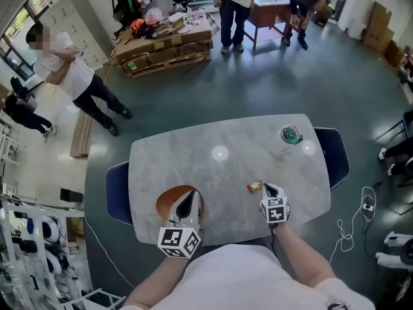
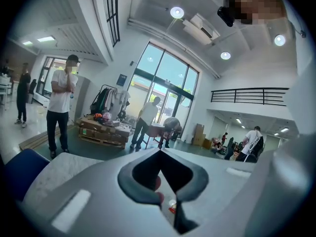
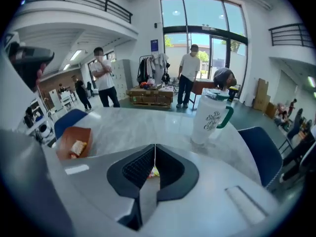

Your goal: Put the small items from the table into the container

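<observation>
Right gripper (image 3: 154,146): jaws together, tips meeting, down at the table (image 1: 226,141). A scrap of the yellow-red snack packet (image 1: 254,186) shows through the gap behind the tips. Can't tell if an edge is pinched; in the head view the packet lies on the table just beside the tips, mostly uncovered.

Left gripper (image 1: 191,195): jaws closed too, nothing clamped, over the orange container (image 1: 169,200) and covering much of it in the head view. Its own view shows only reddish blurs through the gap.

Container sits at the near left table edge and holds one pale packet (image 3: 78,147), seen only in the right gripper view. White cup (image 3: 210,117) with green handle stands far right, well apart.

People in the background, faces blurred.
</observation>
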